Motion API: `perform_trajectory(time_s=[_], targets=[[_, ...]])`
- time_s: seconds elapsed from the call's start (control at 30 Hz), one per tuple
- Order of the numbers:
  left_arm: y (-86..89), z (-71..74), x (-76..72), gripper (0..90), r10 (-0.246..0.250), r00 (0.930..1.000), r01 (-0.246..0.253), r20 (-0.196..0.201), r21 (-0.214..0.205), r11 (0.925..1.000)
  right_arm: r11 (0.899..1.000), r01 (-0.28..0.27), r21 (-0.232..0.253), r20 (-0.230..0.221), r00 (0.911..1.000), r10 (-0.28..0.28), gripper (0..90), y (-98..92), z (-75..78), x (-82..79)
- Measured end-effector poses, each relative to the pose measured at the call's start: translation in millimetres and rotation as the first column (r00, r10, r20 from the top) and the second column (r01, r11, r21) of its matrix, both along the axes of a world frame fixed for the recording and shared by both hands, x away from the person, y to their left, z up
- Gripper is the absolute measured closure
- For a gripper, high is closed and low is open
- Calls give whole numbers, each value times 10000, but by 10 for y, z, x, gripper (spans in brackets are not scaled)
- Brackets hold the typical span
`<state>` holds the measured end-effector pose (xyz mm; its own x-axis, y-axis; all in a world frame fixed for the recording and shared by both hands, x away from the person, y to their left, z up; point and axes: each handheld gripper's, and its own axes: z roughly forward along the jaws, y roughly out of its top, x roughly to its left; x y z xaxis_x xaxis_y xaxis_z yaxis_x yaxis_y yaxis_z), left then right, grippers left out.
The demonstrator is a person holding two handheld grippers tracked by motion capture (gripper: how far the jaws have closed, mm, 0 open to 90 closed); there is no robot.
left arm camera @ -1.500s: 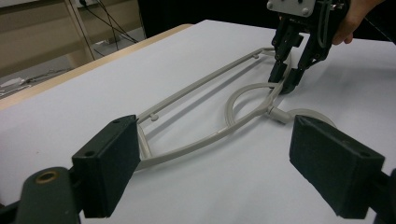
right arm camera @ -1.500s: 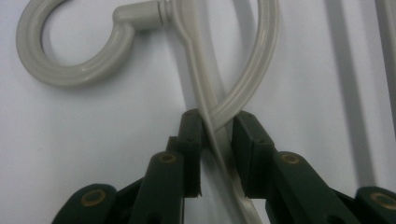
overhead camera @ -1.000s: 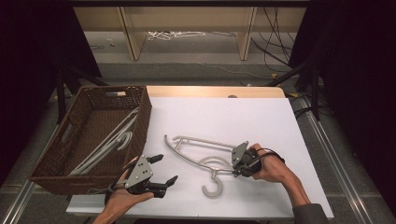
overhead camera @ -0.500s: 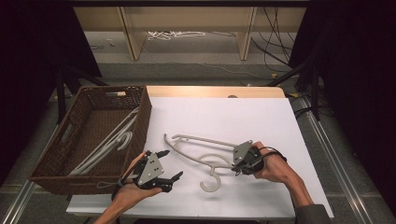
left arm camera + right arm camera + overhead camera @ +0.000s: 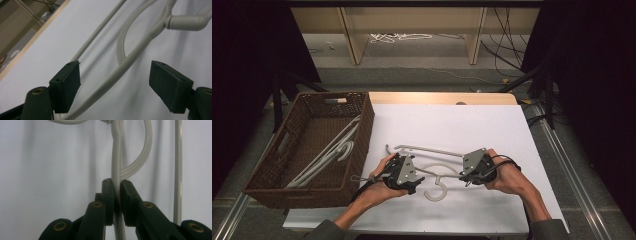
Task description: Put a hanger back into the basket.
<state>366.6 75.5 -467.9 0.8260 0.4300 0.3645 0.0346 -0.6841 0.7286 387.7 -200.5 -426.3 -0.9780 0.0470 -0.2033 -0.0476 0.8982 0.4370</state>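
Observation:
A pale grey plastic hanger point(image 5: 432, 150) lies on the white table point(image 5: 492, 125), its hook point(image 5: 435, 193) toward the front edge. My right gripper point(image 5: 463, 175) is shut on one arm of the hanger point(image 5: 116, 157); in the right gripper view the pads point(image 5: 109, 195) pinch the thin rod. My left gripper point(image 5: 418, 180) sits at the hanger's left side. Its jaws are open and have just been closing. In the left gripper view the hanger's arm point(image 5: 130, 60) runs between the pads point(image 5: 67, 85) without touching them.
A brown wicker basket point(image 5: 362, 130) stands at the table's left edge with other pale hangers point(image 5: 332, 152) inside. Bare white tabletop lies behind the hanger. Beyond the table's far edge are wooden shelf legs and loose cables point(image 5: 402, 37) on the floor.
My left gripper has moved right from the basket's front corner to the hanger, and its jaws have narrowed a little. The right gripper has stayed shut on the hanger.

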Motion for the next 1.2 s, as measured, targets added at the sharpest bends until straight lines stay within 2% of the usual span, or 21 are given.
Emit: perform_trajectory(time_s=[0.07, 0.17, 0.3, 0.37, 0.4, 0.43, 0.5, 0.53, 0.57, 0.63, 0.73, 0.77, 0.8, 0.9, 0.93, 0.97, 1.03, 1.07, 1.1, 1.17, 1.2], targets=[[-46, -33, 13, 259, -187, 9998, 183, 106, 302, 9994, 10000, 34, 34, 46, 10000, -34, 823, -1, 10, -1], [-87, -43, 30, 316, -323, 9992, 313, 227, 430, 9986, 9999, -44, 93, -30, 10000, 44, 824, 8, 21, -11], [-143, -39, 71, 471, -742, 9969, 720, 261, 768, 9944, 9999, -78, 132, 106, 9999, 76, 824, 22, 31, -10], [-171, -35, 84, 621, -977, 9947, 942, 310, 987, 9907, 9998, -128, 131, 69, 9999, 127, 825, 20, 34, -9], [-190, -45, 80, 621, -1093, 9938, 1071, 219, 836, 9907, 9998, -128, 131, 69, 9999, 127, 825, 20, 34, -9], [-204, -35, 77, 656, -1198, 9923, 1161, 306, 1026, 9879, 9998, -130, 157, 38, 9999, 130, 825, 18, 35, -8], [-212, 16, 72, 682, -1626, 9844, 1498, 673, 1643, 9750, 9998, -101, 166, 152, 9998, 98, 825, 9, 45, -12], [-206, 50, 69, 694, -1758, 9822, 1624, 660, 1707, 9718, 9997, -128, 219, 62, 9999, 127, 826, 4, 49, -6], [-195, 102, 60, 705, -1964, 9773, 1801, 798, 1767, 9677, 9993, -77, 365, 195, 9998, 70, 826, -16, 79, -5], [-191, 144, 51, 709, -2033, 9754, 1852, 856, 1825, 9656, 9990, -134, 424, 231, 9997, 124, 825, -22, 90, -4], [-195, 226, 7, 731, -2284, 9669, 2006, 1140, 2136, 9561, 9976, -124, 689, 548, 9985, 86, 813, -48, 144, -10], [-197, 250, -8, 753, -2321, 9672, 2067, 1027, 2122, 9551, 9956, -126, 925, 677, 9977, 63, 796, -74, 182, -9], [-203, 271, -21, 753, -2392, 9660, 2148, 982, 2102, 9538, 9956, -126, 925, 677, 9977, 63, 796, -74, 182, -9], [-229, 343, -69, 776, -2421, 9651, 2183, 1002, 2034, 9544, 9927, -51, 1202, 1124, 9936, -86, 770, -133, 259, 0], [-233, 395, -90, 787, -2371, 9678, 2197, 841, 1770, 9594, 9904, 176, 1370, 1214, 9920, -344, 753, -151, 292, -5], [-233, 395, -90, 788, -2371, 9678, 2197, 841, 1770, 9594, 9904, 176, 1370, 1214, 9920, -344, 753, -151, 292, -5], [-217, 480, -99, 791, -2224, 9726, 2126, 681, 1276, 9688, 9872, 477, 1520, 1220, 9903, -667, 741, -162, 306, -5], [-207, 510, -105, 791, -2132, 9747, 2040, 669, 1231, 9712, 9834, 701, 1674, 1195, 9887, -908, 734, -169, 315, 0], [-188, 541, -106, 792, -1981, 9790, 1931, 493, 909, 9770, 9744, 966, 2031, 1228, 9848, -1232, 705, -166, 343, 1], [-163, 561, -94, 792, -1849, 9820, 1815, 387, 781, 9803, 9716, 1055, 2120, 1254, 9830, -1341, 678, -165, 357, 3], [-145, 572, -84, 792, -1764, 9839, 1739, 303, 722, 9821, 9630, 1344, 2337, 1311, 9770, -1682, 593, -163, 379, 4]])
